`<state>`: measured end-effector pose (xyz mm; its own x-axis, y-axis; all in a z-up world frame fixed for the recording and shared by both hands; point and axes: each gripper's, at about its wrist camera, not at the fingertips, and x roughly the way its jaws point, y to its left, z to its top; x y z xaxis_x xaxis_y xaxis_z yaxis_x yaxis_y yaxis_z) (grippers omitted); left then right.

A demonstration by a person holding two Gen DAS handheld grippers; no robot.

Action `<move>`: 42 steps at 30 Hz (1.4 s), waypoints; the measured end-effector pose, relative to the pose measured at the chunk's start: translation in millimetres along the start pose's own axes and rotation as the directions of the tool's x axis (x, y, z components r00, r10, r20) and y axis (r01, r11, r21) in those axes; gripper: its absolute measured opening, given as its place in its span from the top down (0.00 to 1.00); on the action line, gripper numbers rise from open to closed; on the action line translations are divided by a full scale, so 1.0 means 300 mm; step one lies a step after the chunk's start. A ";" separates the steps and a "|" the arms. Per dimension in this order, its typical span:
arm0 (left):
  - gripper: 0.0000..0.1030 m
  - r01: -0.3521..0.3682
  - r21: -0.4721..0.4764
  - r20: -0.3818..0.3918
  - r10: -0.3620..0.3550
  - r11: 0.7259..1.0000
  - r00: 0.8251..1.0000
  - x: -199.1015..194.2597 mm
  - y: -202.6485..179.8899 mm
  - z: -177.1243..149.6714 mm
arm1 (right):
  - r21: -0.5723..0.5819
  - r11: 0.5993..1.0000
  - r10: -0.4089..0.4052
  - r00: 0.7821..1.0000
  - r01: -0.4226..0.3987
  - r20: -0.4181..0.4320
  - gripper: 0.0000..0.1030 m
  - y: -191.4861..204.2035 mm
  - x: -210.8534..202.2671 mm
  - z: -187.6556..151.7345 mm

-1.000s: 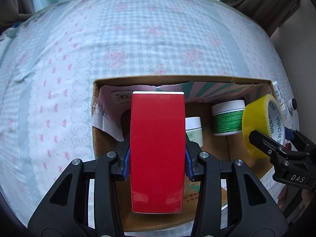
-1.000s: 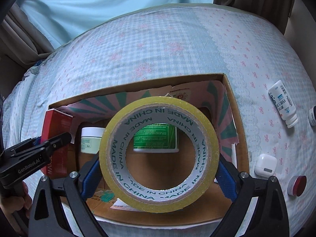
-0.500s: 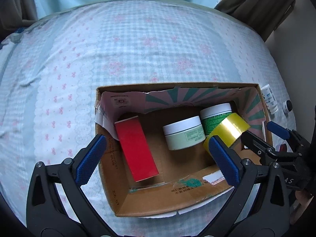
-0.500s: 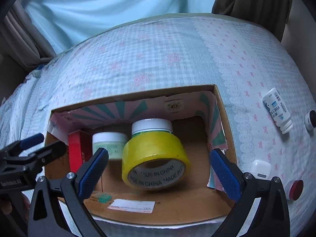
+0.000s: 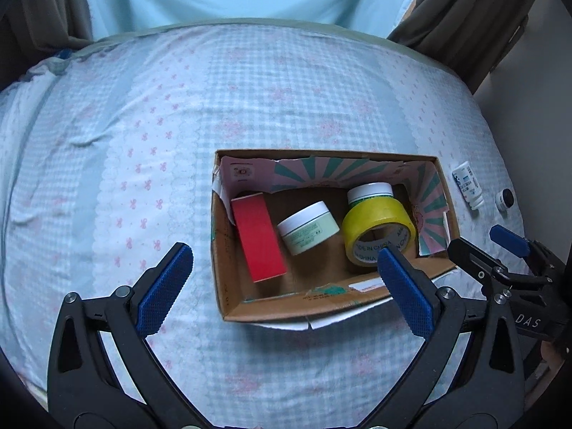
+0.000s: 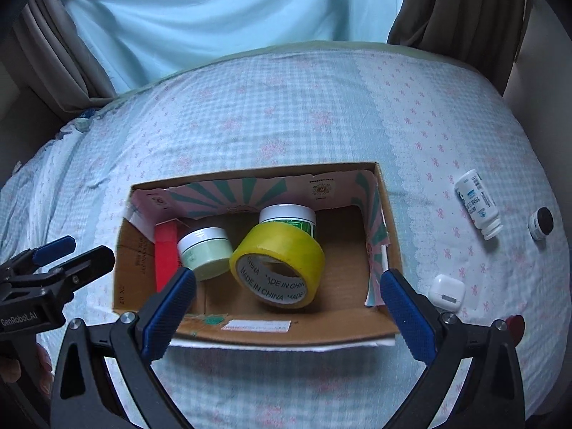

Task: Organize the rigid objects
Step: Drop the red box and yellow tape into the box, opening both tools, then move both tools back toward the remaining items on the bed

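An open cardboard box point(image 5: 282, 308) point(image 6: 388, 221) sits on the checked bedsheet. Inside it lie a red box point(image 5: 258, 237) point(image 6: 165, 257) at the left, a pale green jar point(image 5: 308, 227) point(image 6: 205, 250), a green-labelled jar point(image 5: 370, 191) point(image 6: 287, 216) and a yellow tape roll point(image 5: 377, 227) point(image 6: 277, 255) leaning on that jar. My left gripper point(image 5: 284, 282) point(image 6: 60, 254) hangs open above the box's front left, with nothing between its fingers. Over the box's front edge my right gripper point(image 6: 287, 280) point(image 5: 500, 261) also stands open and holds nothing.
Right of the box on the sheet lie a white bottle point(image 6: 479, 202) point(image 5: 468, 186), a small black-lidded jar point(image 6: 541, 222) point(image 5: 504, 198), a white earbud case point(image 6: 447, 291) and a red round item point(image 6: 514, 325). Curtains hang beyond the bed.
The left gripper let go of the red box and the right gripper let go of the yellow tape; both items now lie in the box. Both grippers have risen and pulled back.
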<state>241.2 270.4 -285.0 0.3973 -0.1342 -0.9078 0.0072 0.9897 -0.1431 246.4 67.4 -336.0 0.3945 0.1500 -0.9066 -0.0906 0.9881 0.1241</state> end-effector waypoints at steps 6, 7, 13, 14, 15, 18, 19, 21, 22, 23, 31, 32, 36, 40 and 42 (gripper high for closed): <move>0.00 0.004 0.018 0.028 -0.004 1.000 1.000 -0.176 -0.063 -0.065 | 0.003 1.000 -0.025 0.999 0.025 0.031 0.00 -0.010 -0.170 -0.054; 0.00 0.005 0.026 0.033 -0.006 1.000 0.999 -0.200 -0.078 -0.075 | 0.002 1.000 -0.022 0.999 0.022 0.042 0.00 -0.012 -0.204 -0.067; 0.00 -0.015 0.105 0.098 0.005 0.994 0.995 -0.346 -0.206 -0.126 | 0.019 0.999 -0.034 0.995 0.033 0.096 0.00 -0.052 -0.372 -0.130; 0.00 -0.020 0.117 0.110 0.007 0.993 0.994 -0.368 -0.234 -0.134 | 0.025 0.999 -0.038 0.994 0.036 0.101 0.00 -0.064 -0.395 -0.139; 0.00 -0.027 0.126 0.121 0.012 0.992 0.993 -0.387 -0.262 -0.143 | 0.033 0.999 -0.037 0.994 0.034 0.107 0.00 -0.080 -0.422 -0.148; 0.00 -0.043 0.152 0.145 0.020 0.987 0.989 -0.437 -0.360 -0.175 | 0.039 0.999 -0.040 0.991 0.036 0.125 0.00 -0.145 -0.509 -0.176; 0.00 -0.044 0.155 0.156 0.019 0.987 0.988 -0.454 -0.391 -0.190 | 0.038 0.998 -0.047 0.990 0.042 0.132 0.00 -0.168 -0.535 -0.183; 0.00 -0.038 0.150 0.178 0.011 0.988 0.984 -0.484 -0.459 -0.218 | 0.035 0.999 -0.034 0.991 0.030 0.132 0.00 -0.231 -0.596 -0.198; 0.00 -0.035 0.143 0.184 0.008 0.989 0.983 -0.493 -0.491 -0.229 | 0.033 0.999 -0.038 0.990 0.033 0.134 0.00 -0.262 -0.621 -0.203; 0.00 -0.031 0.135 0.189 0.005 0.990 0.982 -0.501 -0.531 -0.243 | 0.026 0.998 -0.052 0.989 0.049 0.137 0.00 -0.300 -0.650 -0.211; 0.00 -0.066 0.026 0.204 0.060 0.997 0.977 -0.477 -0.825 -0.349 | -0.092 0.993 -0.063 0.988 0.076 0.140 0.00 -0.591 -0.735 -0.272; 0.00 -0.061 0.010 0.201 0.058 0.998 0.978 -0.463 -0.865 -0.361 | -0.100 0.993 -0.052 0.990 0.065 0.134 0.00 -0.625 -0.733 -0.279; 0.00 -0.042 -0.015 0.175 0.044 0.999 0.984 -0.393 -0.987 -0.393 | -0.130 0.991 -0.028 0.994 0.041 0.102 0.00 -0.766 -0.710 -0.309; 0.00 -0.028 0.014 0.161 0.026 0.999 0.987 -0.278 -1.081 -0.409 | -0.141 0.989 -0.039 0.996 0.049 0.077 0.00 -0.862 -0.661 -0.332; 0.00 -0.018 0.035 0.137 0.013 0.999 0.991 -0.179 -1.122 -0.417 | -0.152 0.987 -0.037 0.997 0.048 0.075 0.00 -0.899 -0.621 -0.348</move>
<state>102.6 -61.9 -237.5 0.5192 -0.1134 -0.8471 0.0320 0.9930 -0.1133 101.9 -230.7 -242.8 0.4647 0.1154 -0.8779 -0.2091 0.9777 0.0178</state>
